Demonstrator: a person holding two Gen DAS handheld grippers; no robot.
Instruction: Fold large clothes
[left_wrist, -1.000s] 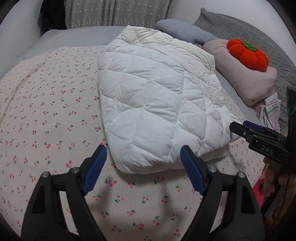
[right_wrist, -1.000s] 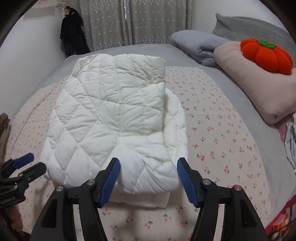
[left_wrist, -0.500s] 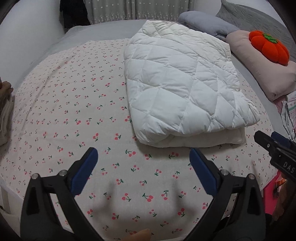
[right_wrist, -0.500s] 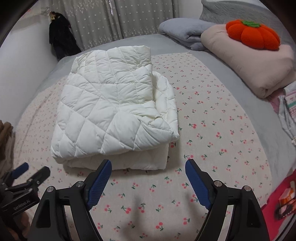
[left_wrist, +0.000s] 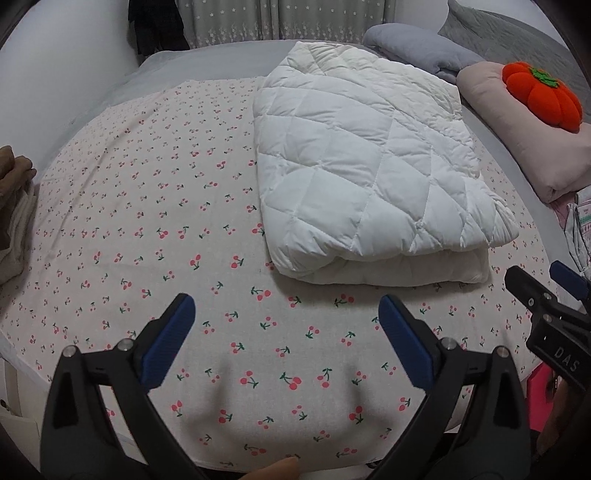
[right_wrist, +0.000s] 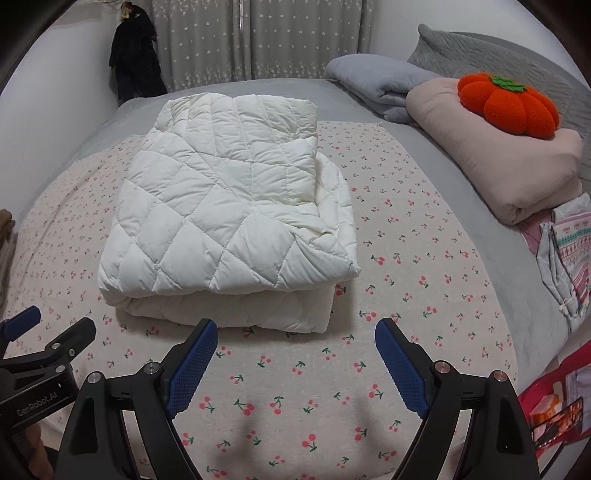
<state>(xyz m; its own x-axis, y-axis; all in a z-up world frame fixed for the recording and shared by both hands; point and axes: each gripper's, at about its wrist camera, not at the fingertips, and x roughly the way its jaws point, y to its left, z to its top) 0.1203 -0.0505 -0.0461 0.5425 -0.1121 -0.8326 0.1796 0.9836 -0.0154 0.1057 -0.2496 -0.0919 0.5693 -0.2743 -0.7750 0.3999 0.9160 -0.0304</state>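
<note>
A white quilted padded garment (left_wrist: 369, 166) lies folded into a thick rectangle on the cherry-print bed sheet (left_wrist: 147, 229). It also shows in the right wrist view (right_wrist: 229, 218), with its folded edge toward me. My left gripper (left_wrist: 286, 332) is open and empty, hovering over the sheet short of the garment's near left corner. My right gripper (right_wrist: 295, 354) is open and empty, hovering just short of the garment's near edge. Each gripper shows at the edge of the other's view.
An orange pumpkin cushion (right_wrist: 508, 105) sits on a folded pink blanket (right_wrist: 517, 173) at right, with a grey pillow (right_wrist: 373, 79) behind. Patterned clothes (right_wrist: 569, 251) lie at the right edge. A beige clothes pile (left_wrist: 14, 236) sits at the left. Curtains and a dark hanging garment (right_wrist: 135, 55) stand beyond.
Both grippers have pulled back from the folded garment toward the near bed edge, staying open and empty. The garment lies unmoved.
</note>
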